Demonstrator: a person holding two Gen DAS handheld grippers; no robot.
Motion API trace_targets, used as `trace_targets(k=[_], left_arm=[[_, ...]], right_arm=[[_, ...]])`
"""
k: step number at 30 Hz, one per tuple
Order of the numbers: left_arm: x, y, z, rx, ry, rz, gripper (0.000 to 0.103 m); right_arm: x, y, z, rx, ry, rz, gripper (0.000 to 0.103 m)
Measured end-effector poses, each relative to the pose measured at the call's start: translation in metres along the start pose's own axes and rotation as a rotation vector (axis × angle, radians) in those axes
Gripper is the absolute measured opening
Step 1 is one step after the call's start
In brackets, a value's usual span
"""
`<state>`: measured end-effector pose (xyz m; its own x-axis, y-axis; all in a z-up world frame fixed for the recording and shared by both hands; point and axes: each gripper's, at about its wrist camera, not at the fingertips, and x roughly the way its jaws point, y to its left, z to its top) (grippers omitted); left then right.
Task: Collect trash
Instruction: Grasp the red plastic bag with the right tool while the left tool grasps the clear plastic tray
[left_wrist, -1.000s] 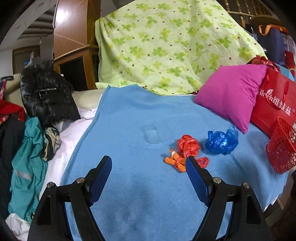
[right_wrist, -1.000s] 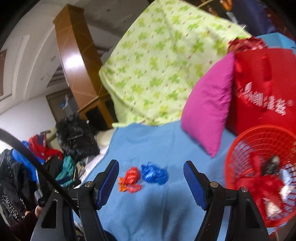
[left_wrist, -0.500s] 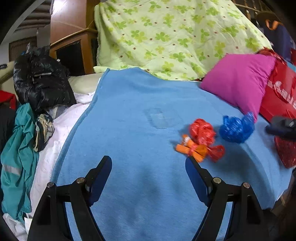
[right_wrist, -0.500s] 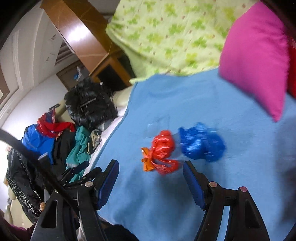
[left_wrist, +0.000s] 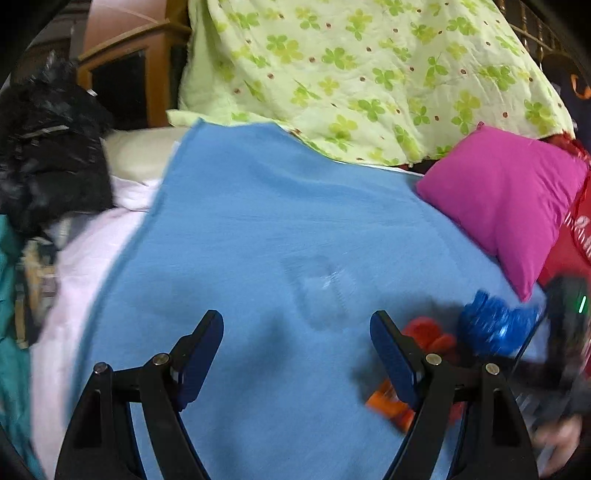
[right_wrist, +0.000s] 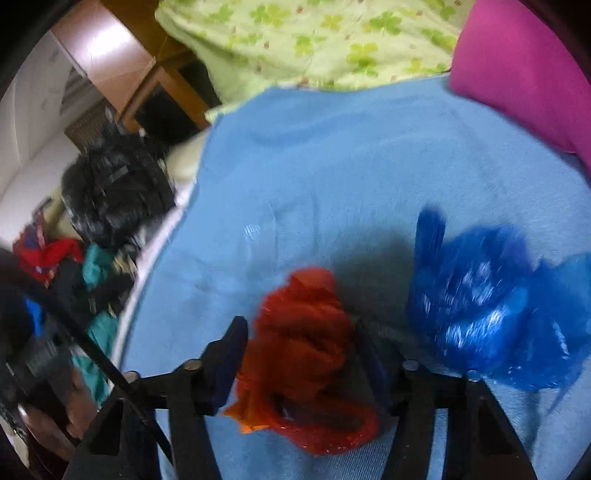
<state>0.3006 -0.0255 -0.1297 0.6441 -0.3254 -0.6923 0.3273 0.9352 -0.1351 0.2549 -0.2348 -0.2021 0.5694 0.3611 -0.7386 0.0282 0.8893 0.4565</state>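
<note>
A crumpled red plastic bag lies on the blue blanket between the fingers of my right gripper, whose jaws have closed in against its sides. A crumpled blue plastic bag lies just right of it. An orange wrapper lies under the red bag. A clear plastic piece lies flat mid-blanket. My left gripper is open and empty above the blanket, left of the red bag and the blue bag.
A pink pillow and a red paper bag sit at the right. A green clover quilt is piled at the back. A black jacket and heaped clothes lie left of the blanket.
My right gripper has dropped down onto the red bag and its fingers have narrowed around it. My left gripper has moved forward and lower over the blanket, still open.
</note>
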Motion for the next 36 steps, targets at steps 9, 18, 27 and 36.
trace_targets(k=[9, 18, 27, 36], left_arm=[[0.081, -0.041, 0.03, -0.024, 0.146, 0.021, 0.083], [0.102, -0.034, 0.015, -0.106, 0.192, 0.068, 0.056], [0.001, -0.057, 0.009, -0.03, 0.026, 0.083, 0.054], [-0.119, -0.144, -0.025, 0.143, -0.116, 0.025, 0.055]], right_arm=[[-0.038, -0.018, -0.018, -0.05, -0.103, 0.083, 0.047], [-0.109, -0.03, -0.042, -0.058, -0.216, 0.096, 0.047], [-0.197, -0.031, -0.068, -0.074, -0.376, 0.056, 0.047], [-0.292, -0.045, -0.109, -0.06, -0.505, -0.03, 0.047]])
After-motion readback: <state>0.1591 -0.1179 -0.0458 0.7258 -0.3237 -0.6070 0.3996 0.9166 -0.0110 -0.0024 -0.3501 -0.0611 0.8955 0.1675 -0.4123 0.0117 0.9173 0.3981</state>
